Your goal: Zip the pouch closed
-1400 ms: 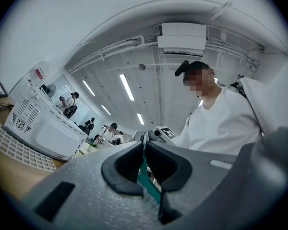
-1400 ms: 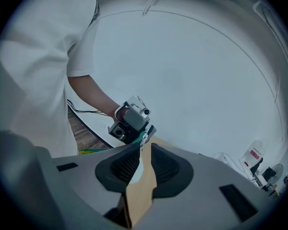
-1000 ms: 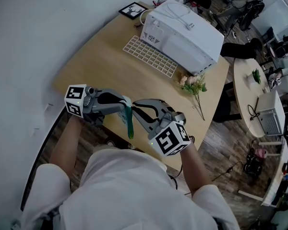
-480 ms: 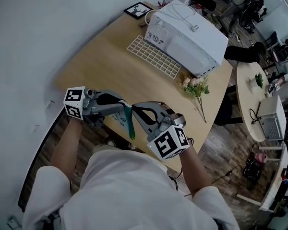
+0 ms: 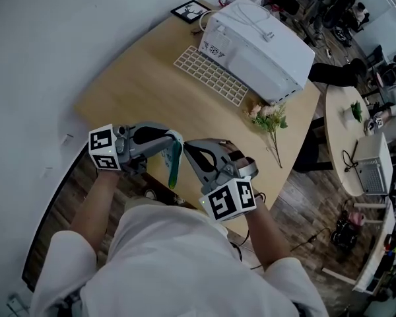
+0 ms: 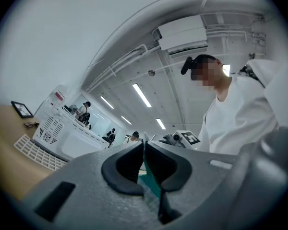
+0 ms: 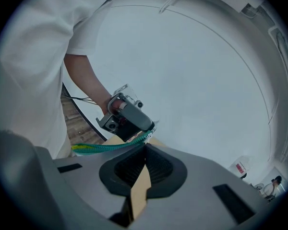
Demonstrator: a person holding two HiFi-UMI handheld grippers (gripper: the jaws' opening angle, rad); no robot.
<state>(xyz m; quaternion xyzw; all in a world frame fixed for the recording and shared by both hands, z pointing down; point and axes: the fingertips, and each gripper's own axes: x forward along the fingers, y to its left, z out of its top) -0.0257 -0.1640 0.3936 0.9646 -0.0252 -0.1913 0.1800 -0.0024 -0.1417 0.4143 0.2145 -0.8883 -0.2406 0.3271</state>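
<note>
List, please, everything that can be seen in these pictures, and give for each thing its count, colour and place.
pouch: one, tan with a teal zipper, in the air between the two tools, near the table's front edge
table: one, light wood, in front of the person
keyboard: one, white, on the far part of the table
boxy appliance: one, white, behind the keyboard
picture frame: one, black, at the far corner of the table
flower sprig: one, pale pink and green, near the table's right edge
round table: one, light wood, at the right
left tool: one, grey, shut on the pouch
right tool: one, grey, shut on the pouch
shirt: one, white, on the person
</note>
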